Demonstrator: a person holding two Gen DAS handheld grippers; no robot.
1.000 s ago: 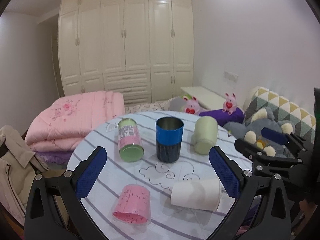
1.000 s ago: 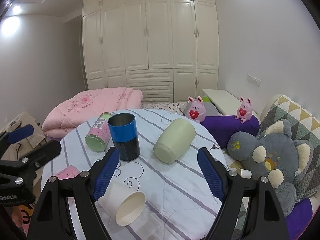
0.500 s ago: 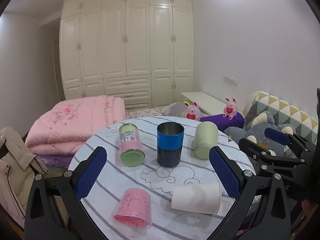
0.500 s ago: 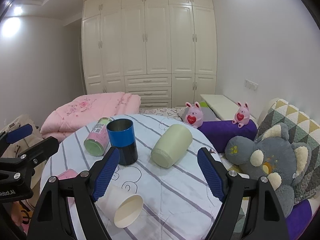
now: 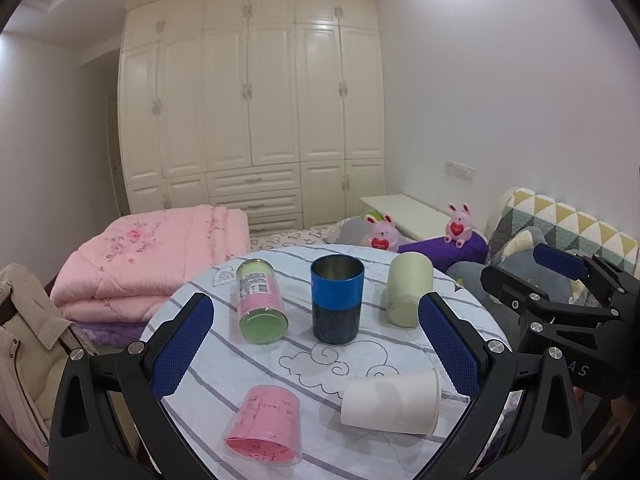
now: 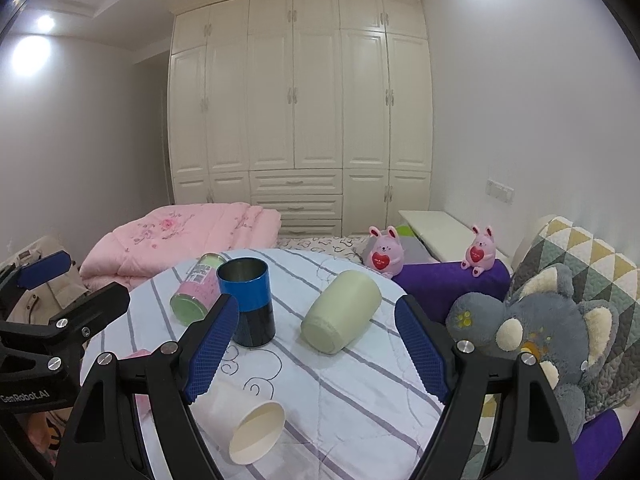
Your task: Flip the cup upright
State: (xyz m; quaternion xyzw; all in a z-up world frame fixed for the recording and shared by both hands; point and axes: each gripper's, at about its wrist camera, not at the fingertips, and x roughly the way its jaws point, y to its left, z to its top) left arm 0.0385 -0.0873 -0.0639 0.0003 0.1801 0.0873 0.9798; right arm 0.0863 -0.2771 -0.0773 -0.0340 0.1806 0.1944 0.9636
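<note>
A round table with a striped cloth (image 5: 240, 364) holds several cups. A blue and black cup (image 5: 337, 298) stands upright in the middle. A pale green cup (image 5: 407, 294) lies on its side at the right, also in the right wrist view (image 6: 340, 312). A pink can with green ends (image 5: 261, 296) lies at the left. A pink cup (image 5: 266, 426) and a white paper cup (image 5: 394, 402) lie on their sides near the front. My left gripper (image 5: 316, 346) is open and empty above the near table. My right gripper (image 6: 316, 350) is open and empty, in front of the pale green cup.
A folded pink quilt (image 5: 160, 256) lies behind the table at the left. Pink plush rabbits (image 6: 384, 256) and a grey plush toy (image 6: 536, 332) sit at the right. A beige jacket (image 5: 24, 340) hangs at the far left. White wardrobes (image 5: 256, 100) fill the back wall.
Both grippers have tilted up and drawn back a little, so the table and cups sit lower in both views. Both stay open. No cup has moved.
</note>
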